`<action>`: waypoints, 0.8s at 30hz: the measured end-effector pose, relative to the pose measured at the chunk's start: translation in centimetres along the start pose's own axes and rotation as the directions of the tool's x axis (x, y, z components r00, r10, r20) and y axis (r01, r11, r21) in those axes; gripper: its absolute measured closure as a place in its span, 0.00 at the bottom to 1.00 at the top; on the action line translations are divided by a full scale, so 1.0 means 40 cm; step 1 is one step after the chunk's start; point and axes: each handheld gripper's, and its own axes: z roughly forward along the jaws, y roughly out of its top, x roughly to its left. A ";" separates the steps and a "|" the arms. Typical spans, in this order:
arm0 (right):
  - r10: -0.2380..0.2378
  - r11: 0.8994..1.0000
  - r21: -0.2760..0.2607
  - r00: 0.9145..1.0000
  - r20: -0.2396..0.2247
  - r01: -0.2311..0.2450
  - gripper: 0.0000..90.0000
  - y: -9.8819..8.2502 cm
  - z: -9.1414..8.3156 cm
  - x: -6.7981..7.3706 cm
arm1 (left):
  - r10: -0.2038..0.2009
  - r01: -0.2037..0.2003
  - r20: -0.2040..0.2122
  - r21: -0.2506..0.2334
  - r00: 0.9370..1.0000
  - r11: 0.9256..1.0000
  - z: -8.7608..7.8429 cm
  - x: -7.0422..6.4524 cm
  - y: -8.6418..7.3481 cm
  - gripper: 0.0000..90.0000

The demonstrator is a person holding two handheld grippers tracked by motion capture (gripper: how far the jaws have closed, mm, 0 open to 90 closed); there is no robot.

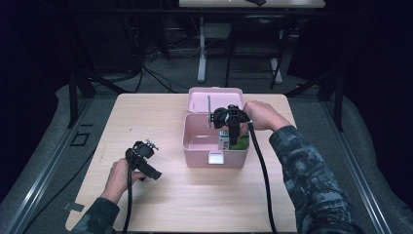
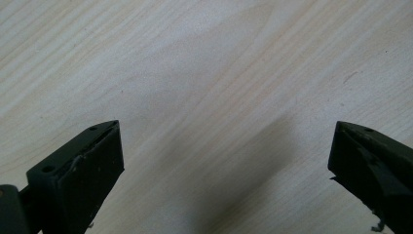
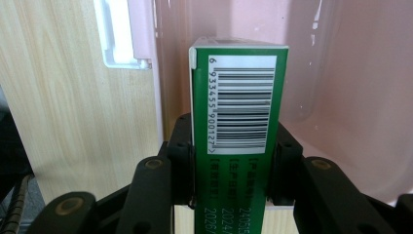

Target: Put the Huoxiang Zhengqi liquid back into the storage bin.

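A pink storage box [image 1: 195,146] with its lid open stands at the table's middle. My right gripper [image 1: 233,139] reaches down into the box's right side and is shut on a green carton [image 1: 238,141]. In the right gripper view the green carton [image 3: 236,112] with a white barcode label is clamped between my right gripper's [image 3: 234,161] two black jaws, over the pink box [image 3: 350,87] interior. My left gripper [image 1: 155,174] rests low over the bare wood at the front left, held in a hand. Seen from its own camera, the left gripper [image 2: 226,165] stands wide open with nothing between its jaws.
The box's white latch [image 1: 215,158] faces the front edge; the latch [image 3: 119,39] also shows beside the wooden table [image 3: 63,97]. Cables trail from both grippers toward the front. The table [image 1: 146,112] has free room at left and front. Dark floor and desk legs lie beyond.
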 end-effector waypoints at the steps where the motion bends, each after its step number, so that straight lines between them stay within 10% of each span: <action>1: 0.000 1.000 0.001 1.000 0.000 0.000 0.70 0.000 0.002 0.001 | 0.000 0.000 0.000 0.001 1.000 1.000 0.000 0.000 0.000 0.00; 24: -0.003 1.000 0.008 1.000 -0.030 0.004 0.69 -0.003 0.026 -0.001 | -0.002 0.002 0.001 0.005 1.000 1.000 0.000 0.000 0.000 0.00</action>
